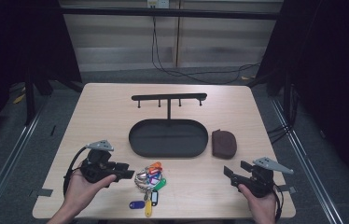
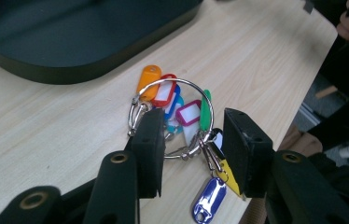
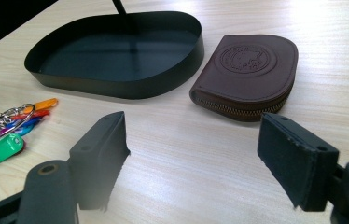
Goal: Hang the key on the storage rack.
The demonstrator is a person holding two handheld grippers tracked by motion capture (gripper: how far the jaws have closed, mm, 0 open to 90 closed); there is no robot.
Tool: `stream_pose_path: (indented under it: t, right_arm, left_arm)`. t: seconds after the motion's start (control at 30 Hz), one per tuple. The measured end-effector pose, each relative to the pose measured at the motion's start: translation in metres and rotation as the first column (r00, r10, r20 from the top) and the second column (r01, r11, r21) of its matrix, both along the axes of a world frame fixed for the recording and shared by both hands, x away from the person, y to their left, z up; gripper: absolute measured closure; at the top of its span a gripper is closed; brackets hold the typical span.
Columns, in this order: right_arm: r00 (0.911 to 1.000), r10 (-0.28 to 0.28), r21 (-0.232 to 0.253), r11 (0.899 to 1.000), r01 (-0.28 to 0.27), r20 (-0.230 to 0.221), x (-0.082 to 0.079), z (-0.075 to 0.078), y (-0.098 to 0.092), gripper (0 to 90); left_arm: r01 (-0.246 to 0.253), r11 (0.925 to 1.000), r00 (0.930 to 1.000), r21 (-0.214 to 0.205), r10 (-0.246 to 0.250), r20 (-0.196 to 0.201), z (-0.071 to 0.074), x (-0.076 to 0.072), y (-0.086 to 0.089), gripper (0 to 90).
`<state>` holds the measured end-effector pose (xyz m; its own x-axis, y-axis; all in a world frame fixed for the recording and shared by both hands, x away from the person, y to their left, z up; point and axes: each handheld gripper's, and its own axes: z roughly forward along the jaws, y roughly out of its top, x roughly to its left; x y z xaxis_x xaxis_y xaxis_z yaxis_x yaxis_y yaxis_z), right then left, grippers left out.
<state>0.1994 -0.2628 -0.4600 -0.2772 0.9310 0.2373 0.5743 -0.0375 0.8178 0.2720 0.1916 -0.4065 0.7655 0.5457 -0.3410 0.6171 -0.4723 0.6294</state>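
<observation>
Now your left hand-held gripper (image 2: 191, 149) straddles the key ring (image 2: 172, 119) on the table (image 1: 102, 116), just in front of the tray (image 1: 168, 138), jaws part-spread and not visibly pinching it. Your right hand-held gripper (image 3: 193, 158) waits wide open near the pouch (image 3: 249, 74). Next, likely: clamp the ring firmly, then lift toward the tray's hook rack (image 1: 169, 97).

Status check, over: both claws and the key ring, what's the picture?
Left claw open, straddling the metal ring of coloured key tags, no grip visible. Right claw open, empty. Nothing blocking.
</observation>
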Motion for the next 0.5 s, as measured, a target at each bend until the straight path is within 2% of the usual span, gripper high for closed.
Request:
stream_pose_path:
  t: [0.27, 0.37, 0.5]
  right_arm:
    - [1.0, 0.002, -0.006, 1.0, -0.002, -0.001, 0.0, 0.0, 0.001, 24.2]
    - [1.0, 0.002, -0.008, 1.0, -0.002, -0.004, 0.001, 0.0, 0.001, 24.2]
    - [1.0, 0.003, -0.008, 1.0, -0.003, -0.005, 0.001, -0.001, 0.001, 24.2]
  left_arm:
    - [0.056, 0.9946, 0.9984, 0.087, -0.055, -0.008, 0.006, 0.004, -0.02, 63.1]
    - [0.077, 0.9917, 0.997, 0.103, -0.075, -0.02, 0.008, 0.006, -0.027, 63.4]
    - [0.103, 0.9893, 0.9942, 0.103, -0.099, -0.044, 0.009, 0.01, -0.033, 63.4]
